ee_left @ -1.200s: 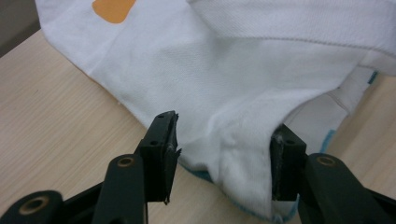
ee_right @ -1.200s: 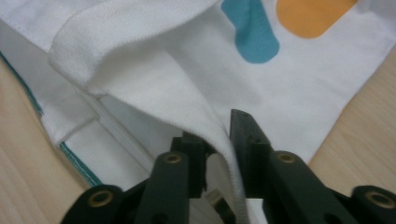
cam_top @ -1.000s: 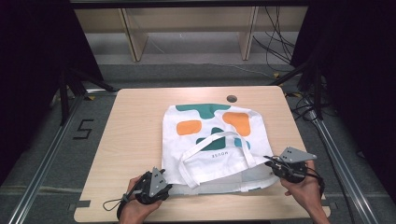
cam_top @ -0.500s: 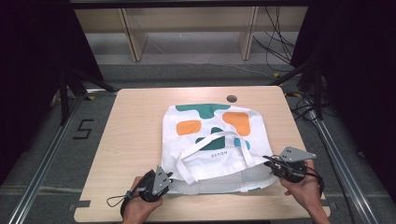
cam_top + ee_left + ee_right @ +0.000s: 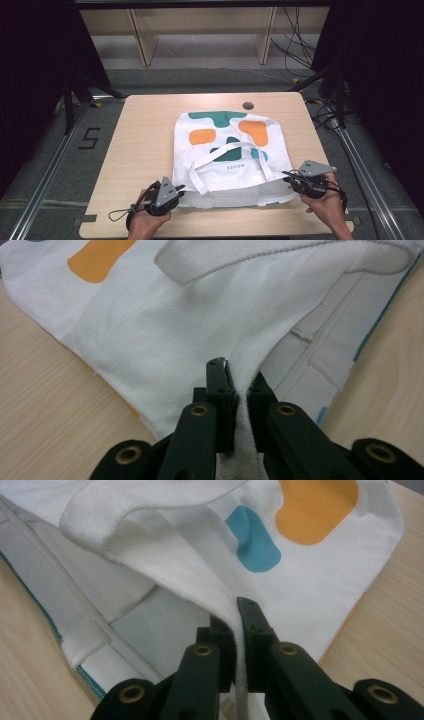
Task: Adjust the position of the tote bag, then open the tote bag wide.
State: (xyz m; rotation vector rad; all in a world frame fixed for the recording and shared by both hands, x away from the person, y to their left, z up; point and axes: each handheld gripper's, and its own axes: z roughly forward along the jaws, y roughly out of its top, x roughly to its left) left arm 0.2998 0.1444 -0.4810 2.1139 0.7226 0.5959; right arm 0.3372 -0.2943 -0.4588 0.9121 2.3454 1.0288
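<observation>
White tote (image 5: 230, 150) flat on table (image 5: 140, 145); left gripper (image 5: 176, 190) and right gripper (image 5: 289, 179) both clamp its near hem. Lift pending.

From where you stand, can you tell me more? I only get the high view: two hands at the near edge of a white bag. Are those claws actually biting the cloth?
Observer: Yes. The left gripper has just closed its jaws on the upper layer of the tote bag at its opening.
Visitor: And the other one?
Observer: The right gripper pinches the same hem, with the fabric edge running down between its jaws.
Visitor: Is the bag opening up?
Observer: A little; the seamed inner lining shows beneath the lifted layer.
</observation>
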